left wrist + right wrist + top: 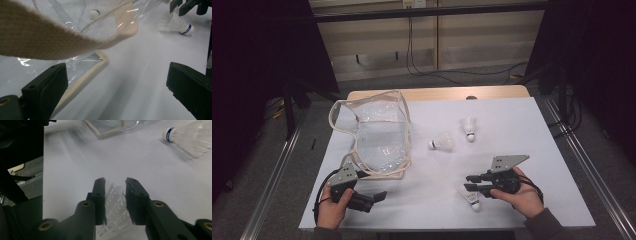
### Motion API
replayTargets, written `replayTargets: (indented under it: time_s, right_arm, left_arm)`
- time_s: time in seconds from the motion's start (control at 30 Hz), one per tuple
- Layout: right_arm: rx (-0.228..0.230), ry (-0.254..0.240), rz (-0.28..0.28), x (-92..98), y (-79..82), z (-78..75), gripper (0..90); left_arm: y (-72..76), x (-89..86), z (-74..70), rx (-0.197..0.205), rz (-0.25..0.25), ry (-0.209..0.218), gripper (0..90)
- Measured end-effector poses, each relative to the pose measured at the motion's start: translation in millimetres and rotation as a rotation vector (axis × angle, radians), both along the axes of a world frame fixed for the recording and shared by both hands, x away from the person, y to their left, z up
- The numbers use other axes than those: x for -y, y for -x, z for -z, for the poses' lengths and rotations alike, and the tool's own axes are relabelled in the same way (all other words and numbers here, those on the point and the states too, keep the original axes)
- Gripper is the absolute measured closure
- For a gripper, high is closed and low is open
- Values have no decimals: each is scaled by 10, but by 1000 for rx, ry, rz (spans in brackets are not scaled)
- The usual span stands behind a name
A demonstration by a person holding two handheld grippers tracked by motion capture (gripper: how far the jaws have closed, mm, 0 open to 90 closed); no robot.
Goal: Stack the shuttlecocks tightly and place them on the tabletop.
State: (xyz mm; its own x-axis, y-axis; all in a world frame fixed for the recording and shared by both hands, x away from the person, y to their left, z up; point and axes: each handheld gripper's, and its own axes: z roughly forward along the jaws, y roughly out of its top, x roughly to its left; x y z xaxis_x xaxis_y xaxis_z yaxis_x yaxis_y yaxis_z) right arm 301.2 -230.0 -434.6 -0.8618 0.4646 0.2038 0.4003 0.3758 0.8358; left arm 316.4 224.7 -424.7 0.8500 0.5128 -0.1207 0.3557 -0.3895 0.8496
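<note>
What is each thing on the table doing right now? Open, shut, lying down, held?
Clear bag: lying flat, mouth open, webbing strap loose.
Left hand-held gripper: open, holding nothing, beside the bag's corner.
Right hand-held gripper: jaws close around a shuttlecock's feather skirt.
Nearest shuttlecock: lying on its side, skirt between the jaws.
Middle shuttlecock: lying on its side, free.
Far shuttlecock: lying on its side, free.

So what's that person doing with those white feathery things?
A person holds a gripper in each hand at a white table. The right gripper has its jaws around the feathers of one shuttlecock lying near the front edge. The left gripper sits open beside a clear bag with cream straps. Two more shuttlecocks lie in the middle of the table.
</note>
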Motion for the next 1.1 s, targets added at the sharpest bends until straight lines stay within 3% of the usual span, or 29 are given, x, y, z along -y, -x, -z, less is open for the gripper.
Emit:
replayTargets:
  time_s: [0.13,0.2,0.33,0.6,0.87,0.97,1.1]
  right_arm:
    - [-7,0,-1,28,-7,-18,869]
    - [-13,-1,-7,35,-6,-28,889]
    - [-29,-21,9,54,-7,-60,896]
    - [32,-49,92,166,-123,-182,896]
    - [91,-5,195,208,-301,-252,895]
    - [95,25,216,211,-379,-249,895]
    - [104,27,262,241,-469,-238,895]
  left_arm:
    - [-1,1,1,0,0,1,37]
    - [-2,3,2,3,1,1,37]
    - [-3,4,3,3,-1,5,37]
    - [-6,14,6,-2,5,1,37]
    - [-16,24,14,-4,2,6,38]
    - [-17,23,10,-5,2,3,39]
    - [-15,25,13,-4,1,7,39]
